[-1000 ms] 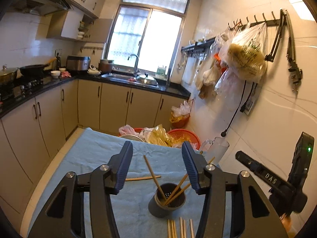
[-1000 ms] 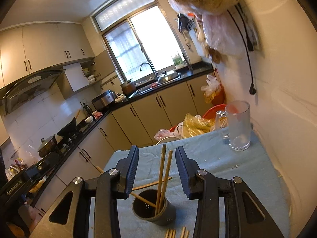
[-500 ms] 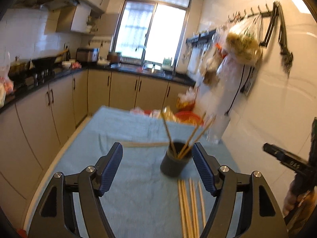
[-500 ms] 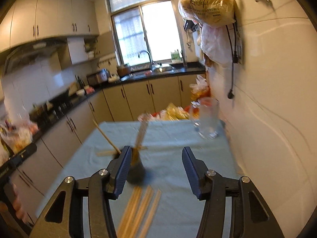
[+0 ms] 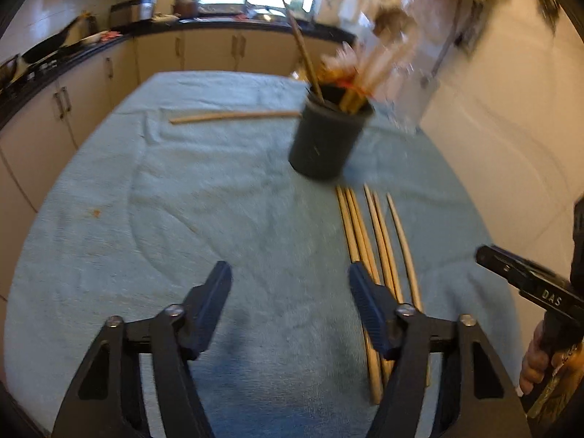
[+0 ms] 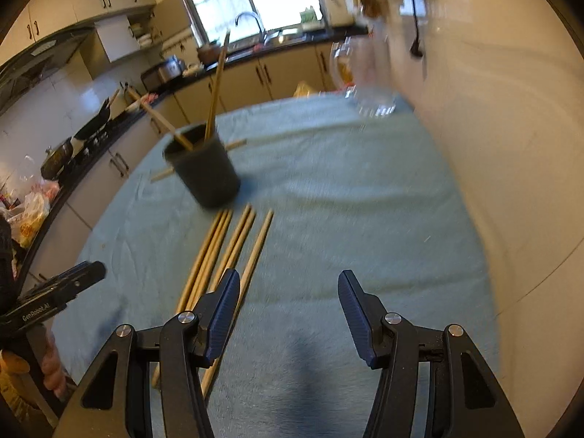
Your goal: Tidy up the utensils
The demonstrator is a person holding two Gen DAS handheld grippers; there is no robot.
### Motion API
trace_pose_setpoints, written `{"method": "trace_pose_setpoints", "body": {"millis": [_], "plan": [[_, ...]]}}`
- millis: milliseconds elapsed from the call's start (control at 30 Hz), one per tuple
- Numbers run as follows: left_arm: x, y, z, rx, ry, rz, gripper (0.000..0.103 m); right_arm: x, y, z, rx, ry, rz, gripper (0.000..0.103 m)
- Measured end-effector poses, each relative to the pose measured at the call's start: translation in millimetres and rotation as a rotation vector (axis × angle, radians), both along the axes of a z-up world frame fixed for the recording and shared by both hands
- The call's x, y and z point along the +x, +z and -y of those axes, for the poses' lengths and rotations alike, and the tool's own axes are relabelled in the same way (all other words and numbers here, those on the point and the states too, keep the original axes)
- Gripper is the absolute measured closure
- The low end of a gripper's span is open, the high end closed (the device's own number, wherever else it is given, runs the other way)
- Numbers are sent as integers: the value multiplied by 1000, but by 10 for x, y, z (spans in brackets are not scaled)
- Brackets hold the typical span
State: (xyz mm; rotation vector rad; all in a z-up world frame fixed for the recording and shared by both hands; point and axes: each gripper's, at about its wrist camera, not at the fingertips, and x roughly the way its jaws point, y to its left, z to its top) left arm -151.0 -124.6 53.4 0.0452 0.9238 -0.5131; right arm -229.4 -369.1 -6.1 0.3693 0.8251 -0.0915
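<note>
I have both tools tipped down at the worktop (image 5: 219, 189), and neither grasps anything. The left tool (image 5: 290, 284) has its jaws apart over bare cloth; they have just been closing a little, with nothing between them. The right tool (image 6: 288, 294) is likewise released, its jaws having opened up, and only cloth lies between them.

The loose chopsticks (image 5: 368, 233) lie in a rough row, side by side, running from the base of the cup (image 5: 326, 138) back toward me. That layout suits a pick from my end, I judge: the near tips sit just beside the left tool's right jaw, and in the right wrist view the row passes under that tool's left jaw. So either tool needs a small sideways shift before it can clench on one.

The cup stands upright near the middle of the worktop with a few chopsticks already leaning in it, so I read the job as partly done. One more chopstick (image 5: 233, 116) lies crosswise behind the cup, apart from the row; it will want a different approach.

The worktop is covered with a pale blue towel-like cloth, slightly rumpled, which should keep the sticks from rolling. A glass jug (image 6: 368, 84) stands at the far end by the wall. Around it is a kitchen: cream cabinets, dark counters, a sink beneath a bright window, a stove at left. Both views are blurred.
</note>
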Motion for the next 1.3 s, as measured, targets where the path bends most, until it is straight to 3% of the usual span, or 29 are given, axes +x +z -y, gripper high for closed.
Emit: {"method": "trace_pose_setpoints", "body": {"millis": [67, 300, 400, 467, 633, 733, 900, 1067, 1300], "plan": [[0, -112, 117, 22, -41, -26, 59, 56, -101, -71, 10, 18, -12, 43], [107, -313, 494, 43, -110, -65, 67, 246, -276, -247, -13, 59, -39, 44], [143, -364, 599, 64, -129, -69, 75, 299, -321, -267, -6, 58, -48, 44], [165, -428, 666, 97, -137, -75, 86, 327, -365, -267, -3, 59, -57, 44], [204, -448, 705, 115, -125, -75, 87, 373, -413, -281, -11, 64, -72, 44], [233, -415, 672, 69, -123, -108, 87, 404, -425, -298, -12, 63, -78, 44], [185, -304, 612, 3, -143, -93, 87, 413, -426, -298, -14, 61, -79, 44], [160, -394, 729, 72, -167, -98, 87, 429, -428, -308, -18, 58, -79, 44], [185, -394, 774, 96, -151, -79, 89, 441, -444, -323, -34, 61, -82, 44]]}}
